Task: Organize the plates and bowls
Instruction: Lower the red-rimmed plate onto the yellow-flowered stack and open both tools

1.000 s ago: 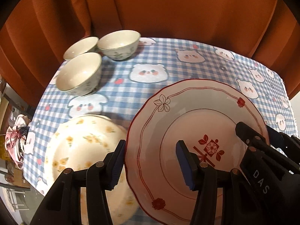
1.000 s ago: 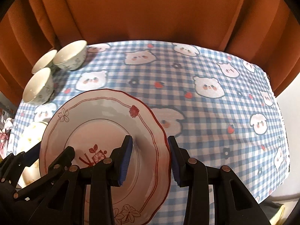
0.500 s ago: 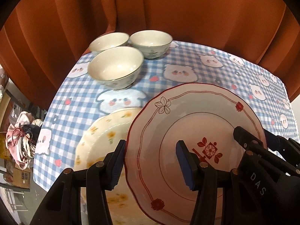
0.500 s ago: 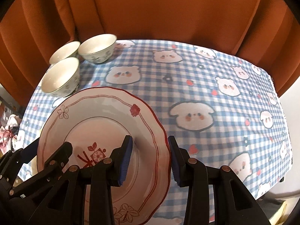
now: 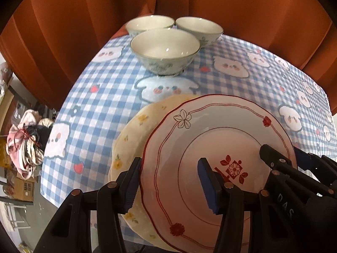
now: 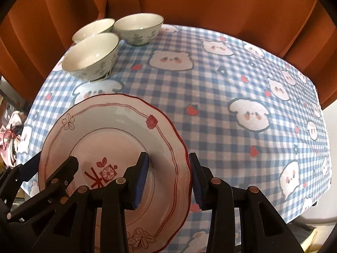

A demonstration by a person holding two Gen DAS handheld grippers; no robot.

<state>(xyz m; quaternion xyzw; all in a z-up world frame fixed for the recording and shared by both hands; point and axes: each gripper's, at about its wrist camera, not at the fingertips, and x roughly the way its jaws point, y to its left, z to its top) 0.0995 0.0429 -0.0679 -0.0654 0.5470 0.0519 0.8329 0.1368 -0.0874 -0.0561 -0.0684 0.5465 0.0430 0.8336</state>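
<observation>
Through my two wrist cameras, I hold a red-rimmed plate [image 5: 210,147] in the air from both sides: my left gripper [image 5: 168,181] is clamped on its left edge and my right gripper [image 6: 168,177] on its right edge, each with one pad on the plate's face and the other under the rim. Directly beneath the plate and jutting out beyond my left gripper's outer finger lies a yellow-flowered plate [image 5: 134,135] on the blue checked tablecloth [image 6: 221,105]. Ahead of both grippers, near the orange curtain [image 5: 231,4], three bowls [image 5: 165,51] cluster close together.
</observation>
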